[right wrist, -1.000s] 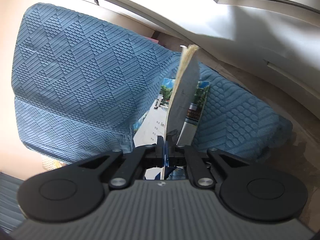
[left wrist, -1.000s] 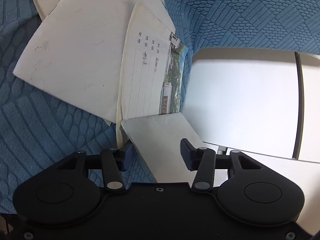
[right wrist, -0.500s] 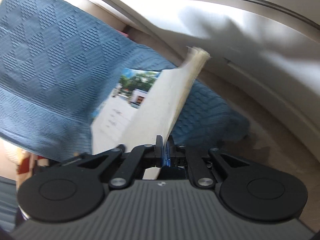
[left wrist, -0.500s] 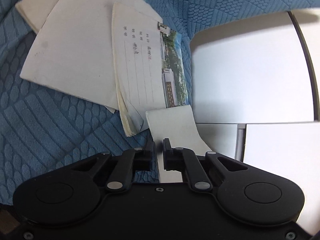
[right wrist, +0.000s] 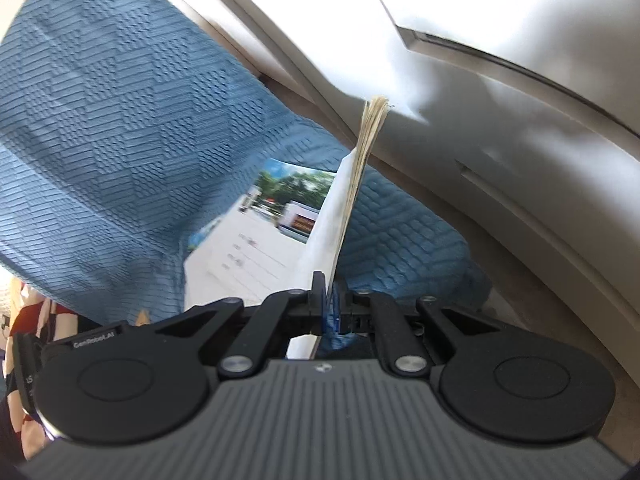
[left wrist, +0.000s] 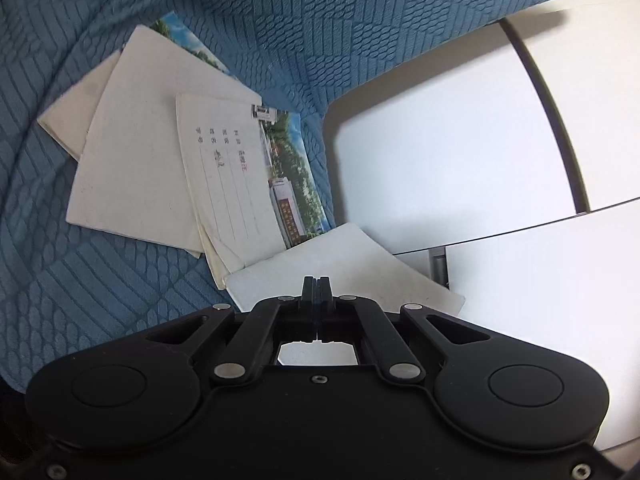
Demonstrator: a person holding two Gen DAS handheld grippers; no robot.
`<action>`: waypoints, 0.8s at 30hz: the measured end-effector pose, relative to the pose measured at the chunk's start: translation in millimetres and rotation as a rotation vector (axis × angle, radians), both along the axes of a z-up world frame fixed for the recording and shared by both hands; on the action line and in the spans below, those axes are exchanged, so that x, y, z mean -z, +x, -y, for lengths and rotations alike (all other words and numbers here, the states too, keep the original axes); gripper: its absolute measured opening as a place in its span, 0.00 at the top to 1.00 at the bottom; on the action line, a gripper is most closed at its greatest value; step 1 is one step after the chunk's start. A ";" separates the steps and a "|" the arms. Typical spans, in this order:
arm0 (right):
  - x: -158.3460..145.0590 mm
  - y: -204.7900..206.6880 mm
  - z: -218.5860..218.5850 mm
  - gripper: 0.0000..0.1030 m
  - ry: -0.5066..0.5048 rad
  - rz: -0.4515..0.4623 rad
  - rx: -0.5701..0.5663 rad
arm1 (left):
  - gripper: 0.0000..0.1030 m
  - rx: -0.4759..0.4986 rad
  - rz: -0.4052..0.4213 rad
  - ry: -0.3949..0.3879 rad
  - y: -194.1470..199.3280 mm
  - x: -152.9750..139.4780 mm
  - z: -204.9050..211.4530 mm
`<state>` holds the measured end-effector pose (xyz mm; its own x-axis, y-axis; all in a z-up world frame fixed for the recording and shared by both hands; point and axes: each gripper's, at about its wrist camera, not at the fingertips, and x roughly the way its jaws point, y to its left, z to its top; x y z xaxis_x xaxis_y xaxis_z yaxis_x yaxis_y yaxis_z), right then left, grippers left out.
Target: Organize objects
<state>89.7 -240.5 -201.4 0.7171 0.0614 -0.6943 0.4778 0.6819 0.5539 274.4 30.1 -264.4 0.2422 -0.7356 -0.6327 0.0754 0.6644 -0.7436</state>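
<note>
The left gripper [left wrist: 316, 282] has its two fingers pressed together with nothing between them, just above a white booklet [left wrist: 344, 272] lying flat. The right gripper [right wrist: 329, 284] pinches a thin booklet [right wrist: 356, 184] by its bottom edge, so it stands up on its side. More booklets, one with a photo cover [left wrist: 240, 176], lie in a messy pile on the blue cloth [left wrist: 80, 280], beside a white cabinet [left wrist: 440, 152].
</note>
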 end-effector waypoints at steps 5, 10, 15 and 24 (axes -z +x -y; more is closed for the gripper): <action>-16.6 -1.9 -15.7 0.95 -0.006 0.034 -0.014 | 0.86 -0.008 -0.019 -0.041 -8.5 -4.6 -20.6; -26.7 -2.2 -28.1 0.95 0.020 0.068 -0.022 | 0.56 -0.042 -0.129 -0.147 -24.8 13.5 -43.1; -34.8 3.2 -43.9 0.96 0.045 0.093 -0.041 | 0.45 -0.038 -0.227 -0.191 -40.5 31.7 -48.0; -48.8 8.1 -63.8 0.96 0.071 0.118 -0.071 | 0.31 -0.140 -0.277 -0.247 -35.7 50.1 -78.8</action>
